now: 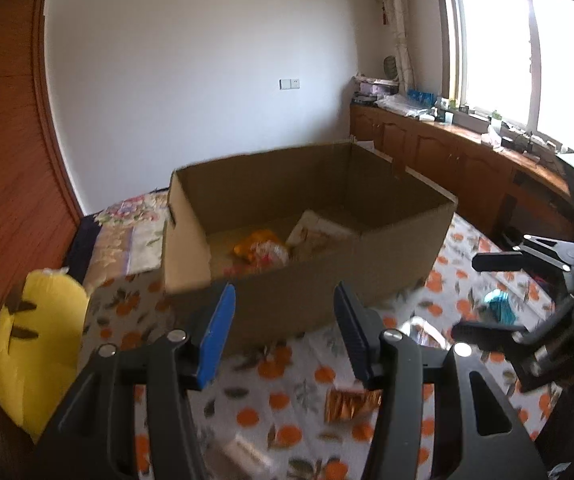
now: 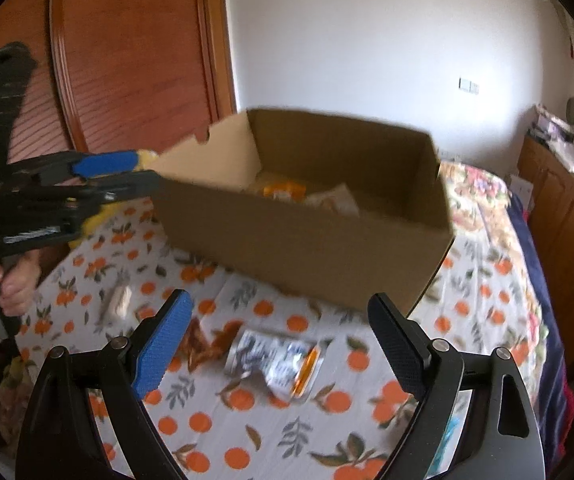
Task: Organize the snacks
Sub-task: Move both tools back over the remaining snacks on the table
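I'm working over a bed spread with an orange-print sheet (image 2: 271,412), white wall and wooden cabinets behind. An open cardboard box (image 1: 307,276) sits in the middle of it, already holding an orange packet (image 1: 261,246) and a pale one (image 1: 319,232) on its floor.

My left gripper (image 1: 285,340) is empty, its jaws partly apart with nothing between them, pointing at the box's near wall. My right gripper (image 2: 283,344) stands wide apart, also empty, angled down at the loose snacks still on the sheet: a silver pouch (image 2: 275,360) right ahead of it, a brown wrapper (image 2: 203,344) just beside its blue pad, and a small pale piece (image 2: 117,304) further left. A teal item (image 1: 501,306) lies near the right gripper in the left view.

I judge this is between drops: two snacks boxed, several left. Next I'd lower the right gripper over the silver pouch, straddle it, close, then lift it clear of the box rim. The pouch looks crinkly and flat, so a shallow pinch may slip.
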